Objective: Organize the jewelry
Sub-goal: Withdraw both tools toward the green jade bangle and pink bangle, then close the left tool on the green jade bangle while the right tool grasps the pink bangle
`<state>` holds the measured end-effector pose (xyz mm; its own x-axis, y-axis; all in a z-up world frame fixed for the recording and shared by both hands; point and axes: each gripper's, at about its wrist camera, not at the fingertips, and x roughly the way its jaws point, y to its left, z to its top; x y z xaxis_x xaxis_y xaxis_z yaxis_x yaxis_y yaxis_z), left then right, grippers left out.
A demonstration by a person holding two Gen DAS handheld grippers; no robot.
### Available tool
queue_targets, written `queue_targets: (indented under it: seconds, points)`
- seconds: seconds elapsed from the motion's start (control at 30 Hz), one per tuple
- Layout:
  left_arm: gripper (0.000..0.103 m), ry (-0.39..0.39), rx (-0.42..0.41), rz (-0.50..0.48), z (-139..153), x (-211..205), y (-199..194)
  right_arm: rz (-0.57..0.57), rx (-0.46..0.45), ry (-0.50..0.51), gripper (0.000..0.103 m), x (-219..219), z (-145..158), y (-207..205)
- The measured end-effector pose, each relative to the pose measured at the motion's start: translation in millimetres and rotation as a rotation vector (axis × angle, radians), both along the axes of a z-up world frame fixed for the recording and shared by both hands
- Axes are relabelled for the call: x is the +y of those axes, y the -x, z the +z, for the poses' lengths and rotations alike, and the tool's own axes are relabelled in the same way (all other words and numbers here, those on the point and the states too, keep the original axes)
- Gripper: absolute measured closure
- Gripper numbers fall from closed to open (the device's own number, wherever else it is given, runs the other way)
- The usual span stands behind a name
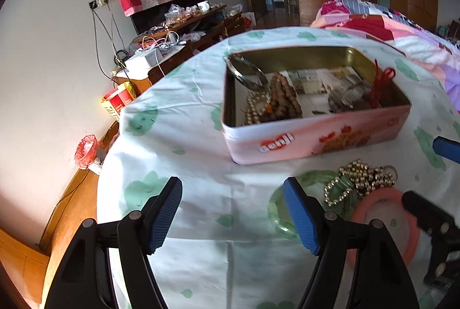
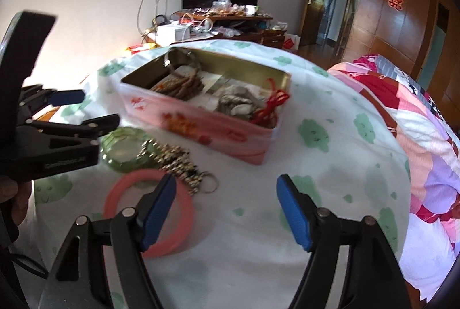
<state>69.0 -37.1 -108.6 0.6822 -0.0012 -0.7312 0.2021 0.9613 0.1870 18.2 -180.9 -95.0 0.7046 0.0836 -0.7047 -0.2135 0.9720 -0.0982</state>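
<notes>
On the table draped in a white cloth with pale green cloud shapes (image 1: 184, 136), the left gripper (image 1: 233, 215) hangs with its blue-padded jaws spread wide and nothing between them, only bare cloth. Just right of its right pad lies a translucent green glass bangle (image 1: 277, 211), and draped partly over that bangle is a heap of gold-coloured bead chain with a metal key ring (image 1: 365, 178). Next to these, touching the chain's edge, a flat pink plastic ring bangle (image 1: 402, 225) rests on the cloth. Behind this cluster stands an open rectangular pink tin box with a gold inside (image 1: 316, 142); it holds a silver metal bangle (image 1: 247, 73) leaning in the far left corner, brown wooden beads (image 1: 287, 96), cream pearl-like beads (image 1: 254, 107), grey pieces and a red cord (image 1: 381, 84) at the right end. The right gripper (image 2: 225, 211) hovers with its jaws also parted and empty, its left pad over the pink ring's rim. A patchwork quilt in pink and red (image 2: 417, 119) lies at far right.
</notes>
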Motion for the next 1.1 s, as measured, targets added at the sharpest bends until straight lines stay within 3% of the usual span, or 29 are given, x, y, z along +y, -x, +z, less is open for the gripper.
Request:
queue_targets:
  seconds: [0.2, 0.27, 0.3, 0.33, 0.47, 0.5, 0.53, 0.63, 0.83, 1.1]
  points:
    - [0.03, -0.05, 0.03, -0.019, -12.1, -4.0, -0.1, 0.052, 0.047, 0.032, 0.029, 12.7, -12.5, 3.1]
    - [0.034, -0.05, 0.027, -0.023, -11.9, -4.2, 0.9, 0.068, 0.065, 0.039, 0.039, 15.5, -17.0, 4.6]
    - [0.04, -0.042, 0.029, -0.031, -11.7, -4.6, 1.4, 0.073, 0.076, 0.039, 0.054, 16.9, -18.3, 4.9]
    - [0.053, -0.027, 0.037, -0.045, -11.7, -6.2, 2.0, 0.085, 0.094, 0.029, 0.061, 17.3, -20.4, 4.9]
    - [0.088, -0.023, 0.043, -0.104, -13.2, -19.2, 7.9, 0.11, 0.099, 0.001, 0.072, 18.9, -19.7, 9.3]
    - [0.093, -0.016, 0.048, -0.111, -13.9, -20.1, 8.2, 0.114, 0.101, -0.004, 0.078, 18.8, -20.0, 10.3]
    - [0.094, -0.025, 0.047, -0.115, -14.3, -21.3, 8.0, 0.124, 0.107, -0.012, 0.086, 19.2, -20.4, 11.9]
    - [0.096, -0.056, 0.047, -0.098, -13.8, -17.1, 5.5, 0.133, 0.108, 0.007, 0.091, 21.1, -19.9, 15.6]
    - [0.096, -0.03, 0.061, -0.027, -6.9, 23.4, 10.0, 0.119, 0.114, 0.049, 0.092, 18.8, -18.9, 18.5]
    - [0.097, 0.013, 0.049, -0.022, -0.8, 35.1, 24.1, 0.087, 0.113, 0.054, 0.092, 14.2, -18.5, 20.5]
